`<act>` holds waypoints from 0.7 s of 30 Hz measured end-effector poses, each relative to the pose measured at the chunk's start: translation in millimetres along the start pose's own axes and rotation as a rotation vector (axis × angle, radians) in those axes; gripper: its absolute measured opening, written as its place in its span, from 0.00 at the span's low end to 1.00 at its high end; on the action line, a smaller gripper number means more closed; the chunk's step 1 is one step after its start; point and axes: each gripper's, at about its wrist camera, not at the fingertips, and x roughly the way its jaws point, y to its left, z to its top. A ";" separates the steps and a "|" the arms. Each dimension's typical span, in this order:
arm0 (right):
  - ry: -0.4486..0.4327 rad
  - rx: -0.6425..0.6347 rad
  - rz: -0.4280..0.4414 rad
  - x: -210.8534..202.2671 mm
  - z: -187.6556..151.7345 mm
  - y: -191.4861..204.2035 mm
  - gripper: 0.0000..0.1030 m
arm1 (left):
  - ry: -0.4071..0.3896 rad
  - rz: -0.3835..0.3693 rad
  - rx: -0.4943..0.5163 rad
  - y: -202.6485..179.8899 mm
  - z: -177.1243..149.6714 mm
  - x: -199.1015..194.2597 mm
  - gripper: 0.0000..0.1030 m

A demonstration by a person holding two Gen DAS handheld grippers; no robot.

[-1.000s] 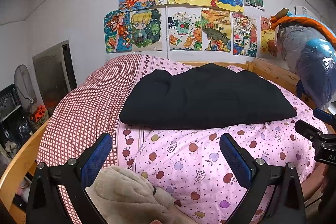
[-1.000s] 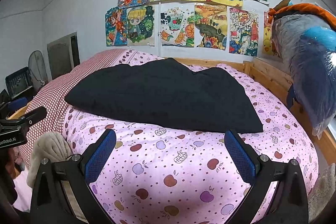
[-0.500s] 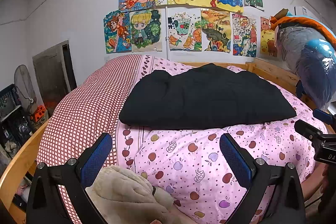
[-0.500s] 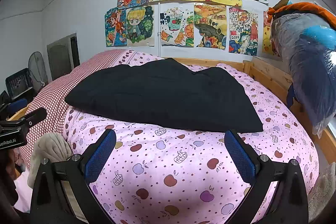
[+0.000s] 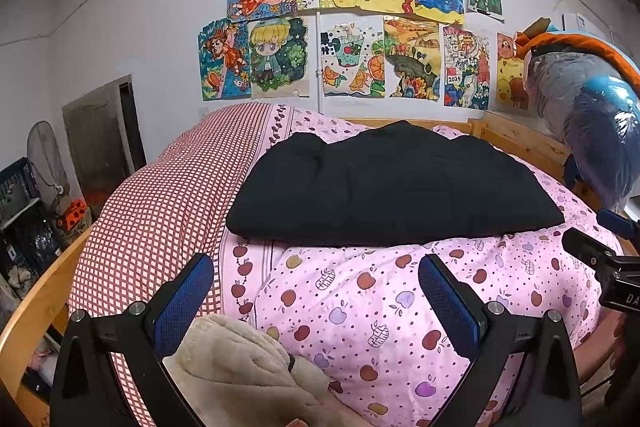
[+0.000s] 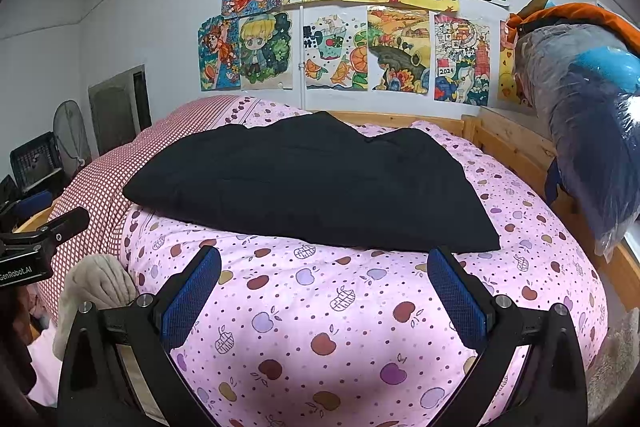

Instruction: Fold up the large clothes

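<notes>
Two tools up in front of me, both spread wide with nothing between the blue pads. Left tool (image 5: pixel 316 291) hangs over the near left corner of the bed, and a beige fleecy bundle (image 5: pixel 240 367) lies right below it at the near edge. Right tool (image 6: pixel 324 287) hovers above the pink apple-print duvet (image 6: pixel 320 327) at the near edge, well short of the garment. From the right wrist view I catch my left tool's black body (image 6: pixel 36 247) off at the left edge of the bed, beside that same beige bundle (image 6: pixel 96 283). Further in, the black garment (image 5: pixel 392 191) lies flat in a folded slab across the middle of the bed, its left end reaching the red checked strip (image 5: pixel 168 203) of bedding. Wooden bed frame (image 6: pixel 516 147) runs along the far and right edges. On the right, a plastic-wrapped blue bundle (image 6: pixel 592 131) hangs over the rail. Beyond, colourful drawings (image 5: pixel 352 23) cover the far wall.
</notes>
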 end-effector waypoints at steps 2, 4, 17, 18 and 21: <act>0.000 0.000 -0.001 0.2 0.2 0.1 0.98 | 0.000 0.001 0.001 -0.3 0.0 -0.3 1.00; -0.002 0.001 -0.001 -0.5 -0.3 -0.5 0.98 | -0.002 0.001 0.001 -0.3 0.1 -0.6 1.00; -0.003 0.004 -0.002 -1.7 -0.1 1.6 0.98 | -0.001 0.003 0.004 -2.3 0.8 -1.8 1.00; -0.004 0.004 -0.001 -1.9 -0.2 1.3 0.98 | -0.001 0.003 0.004 -2.2 0.8 -1.8 1.00; -0.004 0.004 -0.001 -1.8 -0.4 0.6 0.98 | -0.001 0.001 0.003 -1.7 1.0 -1.6 1.00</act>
